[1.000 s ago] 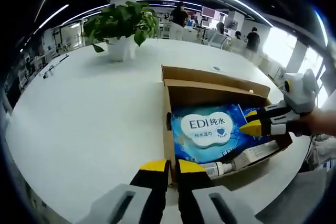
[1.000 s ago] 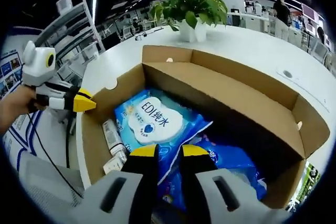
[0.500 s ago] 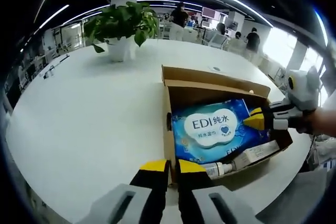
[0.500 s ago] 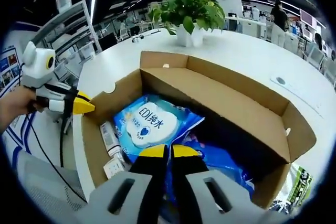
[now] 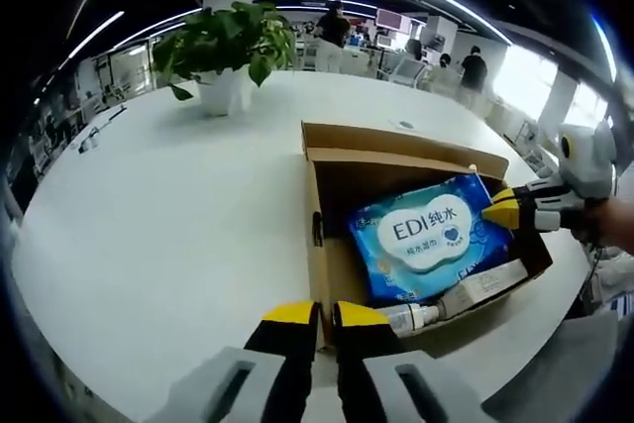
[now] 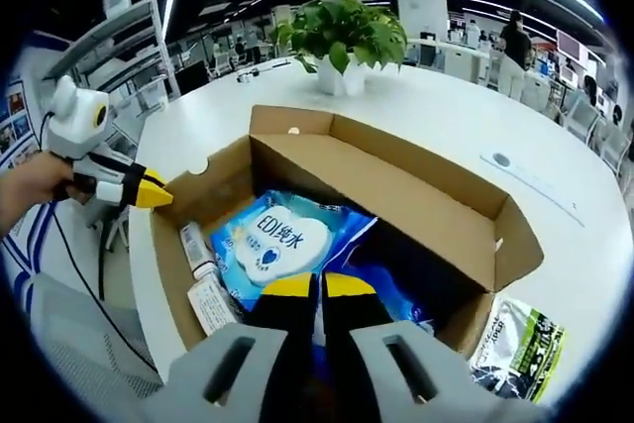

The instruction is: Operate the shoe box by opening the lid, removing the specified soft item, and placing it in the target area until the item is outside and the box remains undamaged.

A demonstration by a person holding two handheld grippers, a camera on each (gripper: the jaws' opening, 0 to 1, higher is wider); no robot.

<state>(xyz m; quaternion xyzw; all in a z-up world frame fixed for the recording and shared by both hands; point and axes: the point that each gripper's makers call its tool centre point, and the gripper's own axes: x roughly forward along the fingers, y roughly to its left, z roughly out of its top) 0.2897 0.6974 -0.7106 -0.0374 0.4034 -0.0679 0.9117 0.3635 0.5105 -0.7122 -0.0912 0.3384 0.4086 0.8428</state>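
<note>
- Left gripper view: my left gripper [image 5: 315, 316], jaws together and holding nothing, hovers at the near wall of the open shoe box [image 5: 319, 245]. The blue wipes pack [image 5: 429, 238] rides tilted inside; my right gripper [image 5: 507, 210] pinches its far edge.
- Right gripper view: right gripper [image 6: 315, 287] is clamped on the wipes pack [image 6: 269, 242], above the tubes [image 6: 203, 274]. It looks soft, light and slick, so I'd grip the crimped edge, not the belly.

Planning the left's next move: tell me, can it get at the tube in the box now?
Probably yes: the box is open, and the tube lies uncovered just past the left gripper.
</note>
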